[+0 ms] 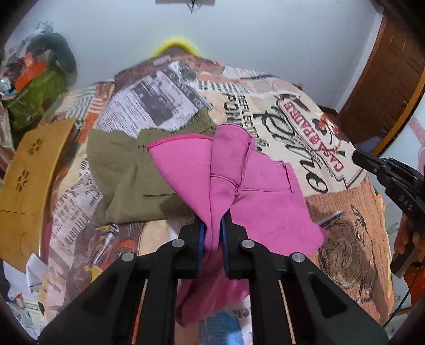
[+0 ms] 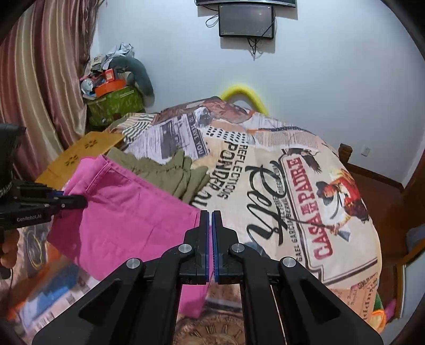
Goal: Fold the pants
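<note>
Pink pants (image 1: 255,191) lie bunched on the printed bedspread (image 1: 305,119); they also show in the right wrist view (image 2: 127,215). My left gripper (image 1: 213,225) is shut on a raised fold of the pink pants and lifts it. It shows at the left of the right wrist view (image 2: 77,203), pinching the pink waist edge. My right gripper (image 2: 212,220) is shut with the pink cloth's right edge pinched between its pads. It shows at the right edge of the left wrist view (image 1: 358,156).
Olive green pants (image 1: 127,169) lie behind the pink ones. A wooden board (image 1: 29,169) stands at the bed's left. A cluttered green bag (image 2: 114,106) sits by the curtain. A screen (image 2: 245,21) hangs on the wall.
</note>
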The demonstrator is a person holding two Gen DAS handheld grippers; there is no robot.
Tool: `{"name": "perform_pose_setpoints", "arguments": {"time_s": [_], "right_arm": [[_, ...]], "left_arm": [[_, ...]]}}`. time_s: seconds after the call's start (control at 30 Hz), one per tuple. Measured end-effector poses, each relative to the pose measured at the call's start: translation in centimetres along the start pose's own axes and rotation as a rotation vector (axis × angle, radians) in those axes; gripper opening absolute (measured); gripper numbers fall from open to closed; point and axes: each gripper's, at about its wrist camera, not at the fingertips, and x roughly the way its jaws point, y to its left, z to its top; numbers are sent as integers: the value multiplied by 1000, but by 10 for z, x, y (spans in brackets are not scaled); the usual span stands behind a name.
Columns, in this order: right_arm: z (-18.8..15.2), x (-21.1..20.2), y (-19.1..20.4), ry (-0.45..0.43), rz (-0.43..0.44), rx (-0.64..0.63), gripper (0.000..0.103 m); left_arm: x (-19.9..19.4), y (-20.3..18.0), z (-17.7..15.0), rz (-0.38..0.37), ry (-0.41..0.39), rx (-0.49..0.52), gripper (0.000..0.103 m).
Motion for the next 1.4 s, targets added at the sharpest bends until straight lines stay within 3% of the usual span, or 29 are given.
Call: {"name": "perform_pose_setpoints", "arguments": {"time_s": [0.17, 0.23, 0.27, 0.3, 0.47, 0.67, 0.73, 0.77, 0.8, 0.87, 1.0, 1.4], "right_arm": [[-14, 33, 6, 126, 36, 27, 5], [-28, 51, 8, 182, 46, 36, 24], [-34, 56, 9, 200, 55, 39, 43], [-40, 63, 11, 213, 60, 39, 50], [-55, 87, 10, 254, 63, 66, 50], [-67, 113, -6, 299, 133, 190, 50], [-68, 113, -9, 292, 157, 211, 43], [-68, 113, -9, 294, 170, 216, 28], [-68, 114, -9, 303, 193, 227, 25], [-69, 111, -5, 289, 177, 214, 17], [-69, 101, 2, 251, 137, 182, 13], [-44, 65, 8, 167, 101, 113, 10]], "left_arm": [[25, 22, -12, 6, 60, -56, 11], [31, 29, -16, -6, 65, -80, 11], [35, 32, -18, -10, 69, -88, 11], [39, 34, -19, -10, 74, -94, 11], [49, 34, -24, 8, 77, -78, 11], [53, 27, -28, 50, 65, -14, 11], [55, 26, -29, 57, 62, -6, 11], [56, 25, -29, 59, 61, -6, 11], [56, 25, -29, 62, 59, -8, 11], [57, 25, -29, 62, 57, -15, 11], [52, 27, -28, 46, 52, -31, 11], [11, 16, -17, 31, -13, -17, 6]]}}
